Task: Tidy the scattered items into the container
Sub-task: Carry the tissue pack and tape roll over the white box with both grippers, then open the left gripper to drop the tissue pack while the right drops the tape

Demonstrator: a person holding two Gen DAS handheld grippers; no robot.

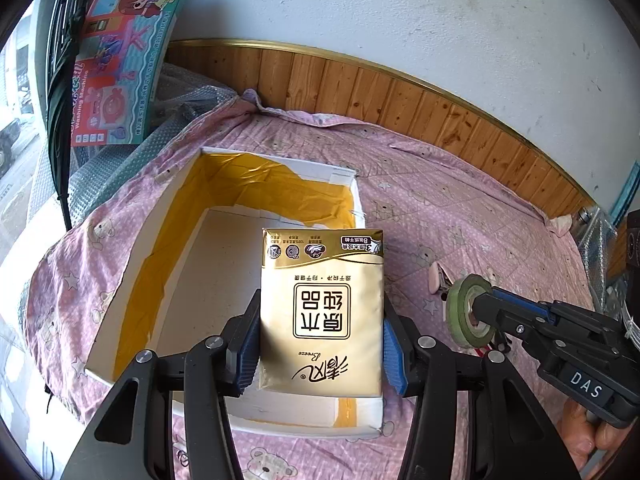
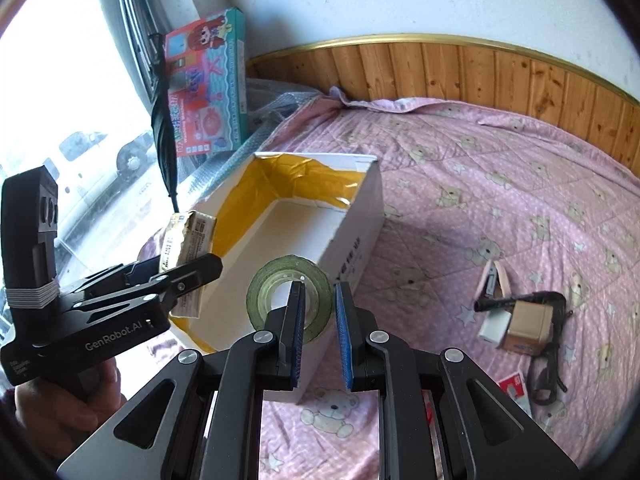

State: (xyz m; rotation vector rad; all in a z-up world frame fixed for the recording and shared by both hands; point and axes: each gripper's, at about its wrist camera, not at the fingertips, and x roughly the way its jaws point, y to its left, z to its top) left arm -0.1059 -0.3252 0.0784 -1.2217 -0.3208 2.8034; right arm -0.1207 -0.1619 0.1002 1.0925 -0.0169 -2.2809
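Note:
A gold tissue pack [image 1: 320, 264] hangs over the near right part of a white box [image 1: 276, 162] lined with yellow. My left gripper [image 1: 321, 320] is shut on the pack's two sides. The right wrist view shows the same pack [image 2: 188, 236] over the box's [image 2: 352, 240] left rim. My right gripper [image 2: 320, 286] is shut on the wall of a green tape roll [image 2: 264, 284], one finger through its hole. That roll [image 1: 460, 308] floats just right of the box, above the pink bedspread.
A pink clip-like item [image 2: 494, 280], a small brown box [image 2: 526, 324] with a white plug, a black cable [image 2: 548, 364] and a red-and-white packet [image 2: 514, 388] lie on the bed to the right. A toy carton [image 2: 208, 92] leans at the back left. A wooden headboard [image 1: 400, 96] runs behind.

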